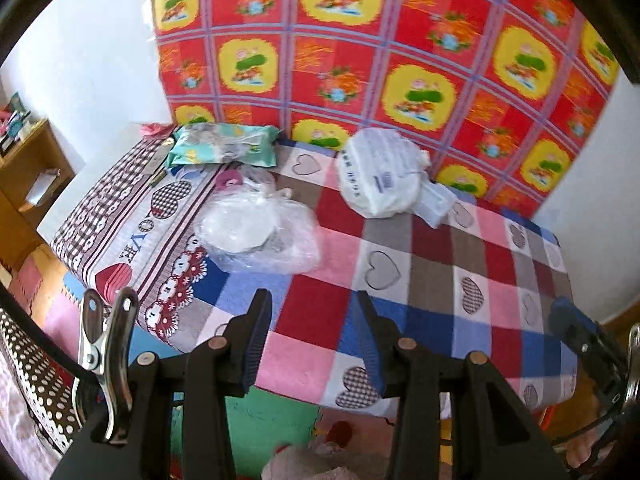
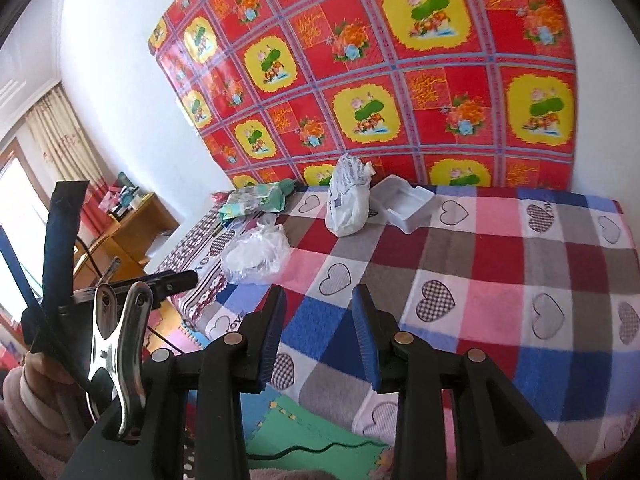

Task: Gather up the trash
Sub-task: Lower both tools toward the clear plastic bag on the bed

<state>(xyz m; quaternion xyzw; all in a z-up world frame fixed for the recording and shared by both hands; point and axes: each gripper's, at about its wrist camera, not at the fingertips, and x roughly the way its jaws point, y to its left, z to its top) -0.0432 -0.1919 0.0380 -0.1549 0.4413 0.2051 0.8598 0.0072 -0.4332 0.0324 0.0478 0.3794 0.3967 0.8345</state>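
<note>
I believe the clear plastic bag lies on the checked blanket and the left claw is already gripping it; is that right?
Not quite: the clear plastic bag does lie on the checked blanket, but the left claw grips nothing and sits well short of it, as the left wrist view shows.

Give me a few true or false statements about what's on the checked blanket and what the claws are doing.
1. The clear plastic bag lies on the blanket. True.
2. The left claw grips the clear plastic bag. False: nothing is between its fingers.
3. A white box sits beside the white bag. True.
4. The green packet lies at the near edge. False: it is at the far end, by the wall.
5. The right claw holds nothing. True.
</note>
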